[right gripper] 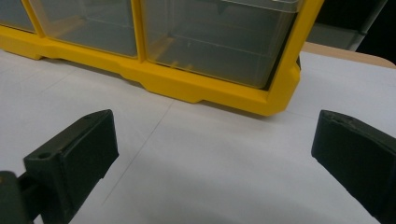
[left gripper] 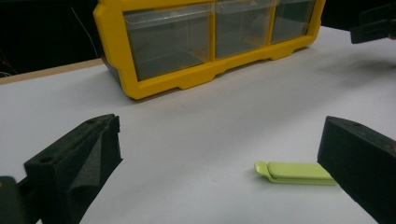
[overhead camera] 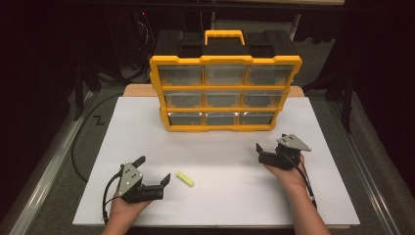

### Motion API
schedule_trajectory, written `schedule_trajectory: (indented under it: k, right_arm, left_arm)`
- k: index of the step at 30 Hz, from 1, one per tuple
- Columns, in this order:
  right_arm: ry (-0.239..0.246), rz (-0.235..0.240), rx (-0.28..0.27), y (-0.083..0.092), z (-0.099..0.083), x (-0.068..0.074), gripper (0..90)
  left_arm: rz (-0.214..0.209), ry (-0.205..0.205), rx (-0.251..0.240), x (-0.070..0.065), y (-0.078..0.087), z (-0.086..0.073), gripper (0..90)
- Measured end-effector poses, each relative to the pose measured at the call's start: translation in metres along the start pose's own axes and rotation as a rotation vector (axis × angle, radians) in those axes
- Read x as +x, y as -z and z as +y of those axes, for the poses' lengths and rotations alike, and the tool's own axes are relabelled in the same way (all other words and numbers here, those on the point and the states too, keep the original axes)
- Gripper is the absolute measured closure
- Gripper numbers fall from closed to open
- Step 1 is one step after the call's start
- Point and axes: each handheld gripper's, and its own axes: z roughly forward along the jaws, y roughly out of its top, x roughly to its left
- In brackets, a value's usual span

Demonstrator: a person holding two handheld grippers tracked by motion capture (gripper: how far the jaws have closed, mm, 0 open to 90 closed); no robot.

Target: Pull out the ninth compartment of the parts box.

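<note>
A yellow organiser (overhead camera: 225, 93) with clear drawers in three rows stands upright at the back of the white sheet (overhead camera: 235, 196). A small flat lime-green piece (overhead camera: 184, 178) lies on the sheet at the front left. My left gripper (overhead camera: 154, 169) rests open just left of it, nothing between its jaws. In the left gripper view the green piece (left gripper: 294, 172) lies by the right jaw, with the organiser (left gripper: 205, 42) beyond. My right gripper (overhead camera: 271, 143) is open and empty at the right, facing the organiser's bottom right drawer (right gripper: 219, 46).
The white sheet covers a wooden table whose edge (overhead camera: 139, 89) shows behind the organiser. Dark floor, cables and stands surround the table. In the left gripper view, the other gripper (left gripper: 376, 23) shows at the top right.
</note>
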Motion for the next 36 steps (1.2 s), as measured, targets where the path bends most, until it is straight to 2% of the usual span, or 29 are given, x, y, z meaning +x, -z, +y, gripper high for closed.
schedule_trajectory:
  k: [3, 14, 26, 28, 32, 36]
  right_arm:
    - [0.007, -0.006, -0.003, -0.005, 0.005, 0.0, 1.8]
    - [0.041, -0.017, 0.015, -0.003, 0.005, 0.001, 1.8]
    - [0.123, -0.04, 0.031, 0.004, 0.005, 0.002, 1.8]
    - [0.14, -0.044, 0.035, 0.006, 0.005, 0.001, 2.2]
    - [0.164, -0.027, 0.045, 0.01, 0.005, 0.001, 1.1]
    - [0.19, -0.034, 0.055, 0.013, 0.004, 0.0, 1.0]
  left_arm:
    - [0.011, 0.005, 0.004, 0.0, -0.001, 0.0, 0.3]
    - [0.02, 0.019, 0.015, 0.0, 0.0, 0.0, 0.3]
    - [0.022, 0.022, 0.021, 0.001, 0.0, 0.0, 0.3]
    - [0.026, 0.032, 0.035, 0.001, 0.0, 0.0, 0.3]
    - [0.034, 0.034, 0.04, 0.002, 0.0, 0.001, 0.2]
    - [0.04, 0.04, 0.03, 0.002, 0.001, 0.001, 0.3]
